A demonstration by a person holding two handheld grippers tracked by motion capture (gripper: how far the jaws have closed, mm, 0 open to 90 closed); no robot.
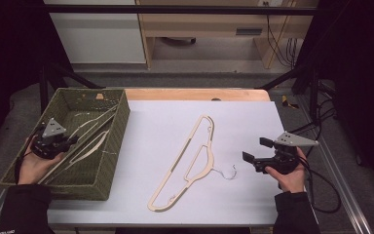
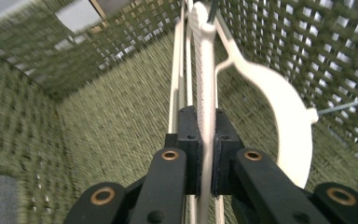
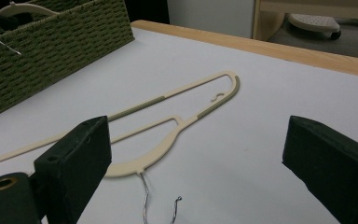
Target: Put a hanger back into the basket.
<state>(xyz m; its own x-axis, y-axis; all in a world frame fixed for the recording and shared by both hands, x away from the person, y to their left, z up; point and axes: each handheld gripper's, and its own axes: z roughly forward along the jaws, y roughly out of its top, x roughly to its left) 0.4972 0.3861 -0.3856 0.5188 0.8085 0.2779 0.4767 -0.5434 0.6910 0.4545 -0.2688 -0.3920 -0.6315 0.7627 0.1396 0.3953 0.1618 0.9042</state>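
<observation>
Where the woven basket (image 1: 119,141) stands at the left of the table, one cream plastic hanger (image 2: 206,70) sits inside it, pinched on its thin bar between the pressed-together pads of the left gripper (image 2: 205,151). Its curved shoulder bends off to the right in the left gripper view, a wire hook at its tip against the basket's mesh wall. More cream hanger bars (image 1: 85,146) lie lengthwise in the same basket, just beside the held one.

Left gripper (image 1: 53,139): over the basket's near left part, held in a hand with a dark sleeve.

Second cream hanger (image 1: 187,158): flat on the white sheet (image 1: 233,122) at mid-table, slanting from near left to far right, wire hook toward the right.

Right gripper (image 1: 258,151): at the right of the sheet, near that hook, jaws spread wide with nothing between them.

Table edge (image 1: 195,94): bare wood along the far side.
</observation>
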